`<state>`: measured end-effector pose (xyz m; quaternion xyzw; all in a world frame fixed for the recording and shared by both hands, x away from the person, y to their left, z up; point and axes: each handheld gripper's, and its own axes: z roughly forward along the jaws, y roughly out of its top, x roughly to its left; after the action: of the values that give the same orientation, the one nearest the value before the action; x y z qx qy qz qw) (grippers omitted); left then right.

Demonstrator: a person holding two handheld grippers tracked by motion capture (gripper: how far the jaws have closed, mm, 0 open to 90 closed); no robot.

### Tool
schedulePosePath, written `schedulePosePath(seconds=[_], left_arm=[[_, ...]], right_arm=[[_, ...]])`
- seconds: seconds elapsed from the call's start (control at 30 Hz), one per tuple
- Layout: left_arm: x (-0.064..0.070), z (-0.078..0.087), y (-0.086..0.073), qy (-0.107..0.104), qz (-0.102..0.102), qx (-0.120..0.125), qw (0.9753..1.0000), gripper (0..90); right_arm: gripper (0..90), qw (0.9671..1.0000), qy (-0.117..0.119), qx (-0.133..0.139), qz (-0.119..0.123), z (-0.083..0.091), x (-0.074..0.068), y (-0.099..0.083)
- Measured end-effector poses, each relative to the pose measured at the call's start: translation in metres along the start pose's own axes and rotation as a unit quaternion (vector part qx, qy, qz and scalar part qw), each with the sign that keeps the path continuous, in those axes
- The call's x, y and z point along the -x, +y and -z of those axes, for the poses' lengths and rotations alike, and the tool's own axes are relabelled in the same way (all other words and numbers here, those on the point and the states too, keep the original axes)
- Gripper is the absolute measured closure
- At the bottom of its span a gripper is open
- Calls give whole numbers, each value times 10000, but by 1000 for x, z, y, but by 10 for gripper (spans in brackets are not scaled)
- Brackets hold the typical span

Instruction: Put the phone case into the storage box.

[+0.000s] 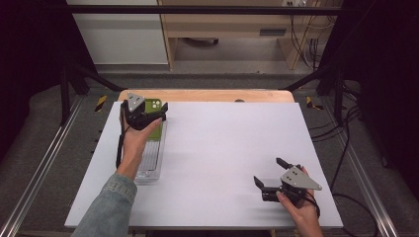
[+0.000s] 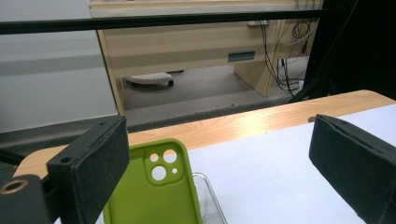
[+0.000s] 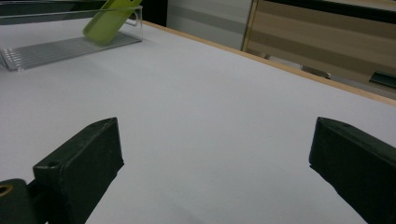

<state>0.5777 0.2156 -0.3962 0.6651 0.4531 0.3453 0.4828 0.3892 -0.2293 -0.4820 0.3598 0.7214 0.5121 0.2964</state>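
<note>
White table surface (image 1: 222,148) carries a clear slotted rack (image 1: 150,158) at its left edge, with the green phone case (image 1: 155,118) leaning in the rack's far end. Left gripper (image 1: 157,112) hovers at the case, jaws wide; right gripper (image 1: 269,173) idles near the front right, jaws wide and empty. Risk: a skewed approach could topple the case or shift the light rack. Hand and gripper hide the case's seating.

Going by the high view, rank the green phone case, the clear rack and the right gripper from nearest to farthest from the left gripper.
1. Green phone case: just under the left gripper, far-left.
2. Clear rack: under the case, running toward the person.
3. Right gripper: near-right of the table.
</note>
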Motion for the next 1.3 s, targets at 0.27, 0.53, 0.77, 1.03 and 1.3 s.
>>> schedulePosePath(seconds=[0.27, 0.53, 0.77, 1.03, 1.3], left_arm=[[8, 4, 2, -146, -89, 26, 9999, 36], [16, 13, 2, -304, -113, 82, 9994, 23], [23, 22, 5, -491, -102, 135, 9987, 20], [28, 35, 6, -621, -109, 188, 9978, 20], [34, 46, 6, -715, -213, 210, 9970, 20]], right_arm=[[28, 10000, 0, 1, -13, 0, 0, 0], [28, 10000, -22, 8, -31, 1, 1, 0], [28, 10000, -26, 8, -51, 1, 1, -1], [28, 10000, -10, 12, -75, 1, 2, -1], [28, 9999, -7, 13, -113, 1, 2, -1]])
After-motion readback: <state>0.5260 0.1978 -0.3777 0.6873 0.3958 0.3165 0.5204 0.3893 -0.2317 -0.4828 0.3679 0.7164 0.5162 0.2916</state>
